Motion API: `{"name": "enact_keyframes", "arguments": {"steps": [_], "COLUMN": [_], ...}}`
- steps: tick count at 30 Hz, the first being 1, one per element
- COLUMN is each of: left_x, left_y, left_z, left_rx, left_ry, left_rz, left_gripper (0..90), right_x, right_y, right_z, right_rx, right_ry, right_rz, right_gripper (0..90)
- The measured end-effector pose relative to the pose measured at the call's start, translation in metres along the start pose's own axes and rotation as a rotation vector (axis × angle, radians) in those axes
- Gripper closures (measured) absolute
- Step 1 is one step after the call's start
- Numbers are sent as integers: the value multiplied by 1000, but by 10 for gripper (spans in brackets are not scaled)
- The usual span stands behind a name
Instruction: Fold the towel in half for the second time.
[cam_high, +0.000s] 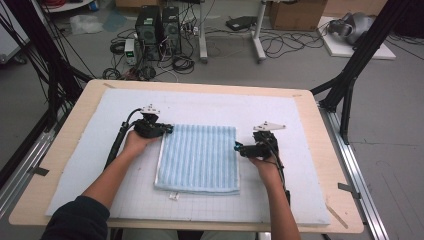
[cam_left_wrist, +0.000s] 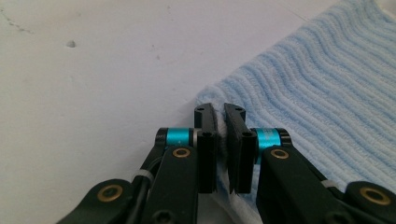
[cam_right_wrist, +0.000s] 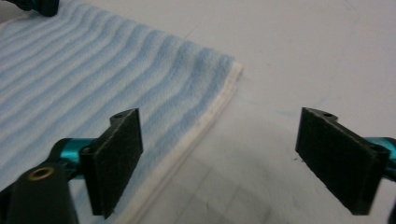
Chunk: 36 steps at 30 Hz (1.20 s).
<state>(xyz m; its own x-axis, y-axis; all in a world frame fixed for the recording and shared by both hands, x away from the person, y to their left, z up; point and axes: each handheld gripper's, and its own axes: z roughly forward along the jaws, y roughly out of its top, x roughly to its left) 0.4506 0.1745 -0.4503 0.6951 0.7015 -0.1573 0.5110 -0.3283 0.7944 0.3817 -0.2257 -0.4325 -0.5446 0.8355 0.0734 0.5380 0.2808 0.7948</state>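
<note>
Folded blue striped towel (cam_high: 198, 158) lying flat at the middle of the white mat (cam_high: 300, 200), the mat on a wooden table (cam_high: 340, 220). Small white tag (cam_high: 173, 196) poking out at the towel's 6 o'clock edge; no writing legible on it. No brand, label or lettering readable anywhere else, including on the dark computer towers (cam_high: 159, 30) on the floor at 12 o'clock.

Step in hand, by the look of it: taking hold of the towel's two far corners for another fold. Left gripper (cam_high: 167, 129) at the towel's 10 o'clock corner, clenched on the cloth: in the left gripper view (cam_left_wrist: 219, 140) the jaws nearly together with a thin fold of towel (cam_left_wrist: 327, 93) pinched between them. Right gripper (cam_high: 239, 147) at the towel's 3 o'clock edge, released: in the right gripper view (cam_right_wrist: 219, 154) the jaws wide apart, one above the towel's (cam_right_wrist: 93, 79) white hem, the other above bare mat (cam_right_wrist: 280, 56), nothing pressed between the pads.

Next move, as a judgement: right gripper down and forward to straddle the hem near the 2 o'clock corner, then a firm close on the cloth. After that, both corners lifted together and carried toward 6 o'clock, edges kept level for a square fold. Risk: grabbing one layer only, leaving the lower layers behind on the mat.
</note>
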Motion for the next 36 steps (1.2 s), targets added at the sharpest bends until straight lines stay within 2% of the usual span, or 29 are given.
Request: {"name": "enact_keyframes", "arguments": {"steps": [3, 5, 6, 11, 14, 16, 18, 21, 22, 25, 28, 31, 36], "left_x": [0, 0, 1, 1, 2, 2, 3, 4, 6, 8, 6, 3, -3], "left_y": [-1, -1, -1, -1, -2, -2, 0, 3, 6, 16, 23, 23, 17], "left_z": [0, 0, 0, -1, -1, -1, -2, -5, -6, -9, -15, -18, -28], "left_rx": [-3, -7, -5, -3, -5, -12, -32, -84, -104, -146, -182, -168, -198], "left_ry": [-2, -3, -5, -8, -14, -13, -3, 31, 38, 50, 40, 21, -2], "left_rz": [-9, -16, -18, -30, -35, -38, -41, -43, -58, -70, -68, -41, -42], "left_gripper": [834, 834, 834, 836, 838, 841, 847, 854, 857, 857, 858, 857, 856], "right_x": [-2, -4, -4, -7, -6, -5, -4, -4, -5, -8, -11, -11, -7], "right_y": [18, 27, 30, 35, 36, 37, 38, 43, 45, 52, 55, 54, 51], "right_z": [18, 29, 33, 59, 61, 61, 61, 62, 61, 59, 57, 52, 40], "right_rx": [32, 48, 55, 157, 152, 160, 171, 151, 137, 70, 37, 19, -13], "right_ry": [14, 24, 22, 22, 32, 55, 66, 36, 24, 2, -2, 10, 35], "right_rz": [-27, -45, -45, -40, -37, -26, -24, -47, -48, -34, -22, -15, -27], "right_gripper": [241, 332, 347, 445, 590, 729, 793, 816, 817, 817, 817, 817, 817]}}
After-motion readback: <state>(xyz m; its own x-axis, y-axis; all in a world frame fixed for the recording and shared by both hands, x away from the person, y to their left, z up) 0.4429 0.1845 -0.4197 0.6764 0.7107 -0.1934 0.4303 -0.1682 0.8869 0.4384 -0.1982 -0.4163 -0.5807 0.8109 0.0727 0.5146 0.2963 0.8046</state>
